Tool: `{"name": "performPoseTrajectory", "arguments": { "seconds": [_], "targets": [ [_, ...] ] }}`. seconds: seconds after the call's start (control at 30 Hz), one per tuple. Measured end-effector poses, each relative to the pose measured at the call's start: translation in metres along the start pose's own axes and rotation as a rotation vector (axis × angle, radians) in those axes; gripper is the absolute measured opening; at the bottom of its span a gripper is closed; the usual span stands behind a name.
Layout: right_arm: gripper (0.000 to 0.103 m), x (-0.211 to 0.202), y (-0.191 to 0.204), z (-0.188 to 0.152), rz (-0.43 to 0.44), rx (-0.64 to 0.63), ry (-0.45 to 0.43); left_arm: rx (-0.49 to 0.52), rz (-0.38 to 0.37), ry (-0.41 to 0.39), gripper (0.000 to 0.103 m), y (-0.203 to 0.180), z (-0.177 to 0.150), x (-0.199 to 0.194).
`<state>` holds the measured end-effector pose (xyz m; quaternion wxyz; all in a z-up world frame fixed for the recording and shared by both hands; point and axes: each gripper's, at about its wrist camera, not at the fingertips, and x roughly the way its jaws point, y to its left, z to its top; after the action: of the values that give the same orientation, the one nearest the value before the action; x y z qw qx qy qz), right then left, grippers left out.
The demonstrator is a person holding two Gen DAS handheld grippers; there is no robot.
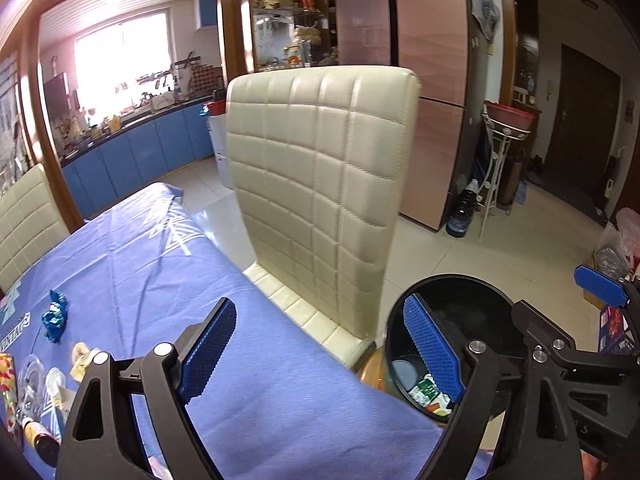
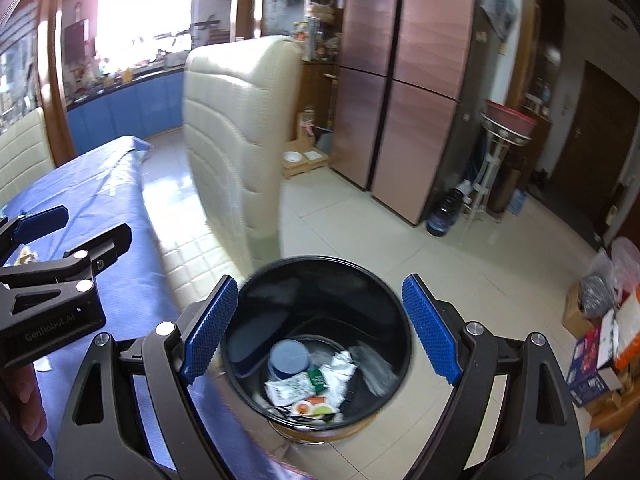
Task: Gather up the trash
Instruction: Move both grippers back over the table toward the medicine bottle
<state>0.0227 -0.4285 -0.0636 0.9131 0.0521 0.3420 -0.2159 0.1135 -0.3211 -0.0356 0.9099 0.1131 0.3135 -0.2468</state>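
Both grippers wide open, nothing held. Right gripper [image 2: 316, 328] hangs right above the black trash bin [image 2: 316, 280]; wrappers [image 2: 316, 388] lie at the bottom, below and between its fingers. Left gripper [image 1: 324, 348] is over the desk [image 1: 160, 248] edge, bin just to its right, behind the right finger. Blue foil wrapper [image 1: 55, 316] and more litter sit on the desk to its left. Cream chair [image 1: 320, 184] straight ahead.

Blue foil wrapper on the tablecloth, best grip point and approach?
Take the blue foil wrapper across its narrow pinched middle, coming down from above with the open left gripper. It lies low and crumpled on the tablecloth, with flared ends, and the side nearer the gripper looks clear.
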Motion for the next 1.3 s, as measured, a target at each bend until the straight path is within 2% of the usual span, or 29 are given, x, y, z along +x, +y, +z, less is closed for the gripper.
{"name": "performPoseTrajectory", "arguments": {
  "seconds": [0.17, 0.47, 0.7, 0.9, 1.07, 1.3],
  "targets": [
    [0.084, 0.002, 0.043, 0.009, 0.085, -0.068, -0.01, -0.063, 0.073, 0.007, 0.084, 0.038, -0.007, -0.01],
    [0.084, 0.003, 0.124, 0.018, 0.251, -0.199, -0.023, -0.191, 0.251, 0.02, 0.084, 0.123, -0.029, -0.036],
    [0.084, -0.003, 0.193, 0.014, 0.393, -0.317, -0.019, -0.302, 0.396, 0.048, 0.084, 0.188, -0.06, -0.063],
    [0.084, -0.011, 0.246, 0.002, 0.498, -0.409, -0.011, -0.398, 0.508, 0.081, 0.084, 0.227, -0.091, -0.085],
    [0.084, -0.009, 0.276, -0.003, 0.548, -0.462, 0.003, -0.452, 0.557, 0.119, 0.084, 0.253, -0.112, -0.093],
    [0.084, 0.002, 0.302, -0.009, 0.573, -0.519, 0.036, -0.493, 0.56, 0.167, 0.084, 0.273, -0.13, -0.086]
  ]
}}
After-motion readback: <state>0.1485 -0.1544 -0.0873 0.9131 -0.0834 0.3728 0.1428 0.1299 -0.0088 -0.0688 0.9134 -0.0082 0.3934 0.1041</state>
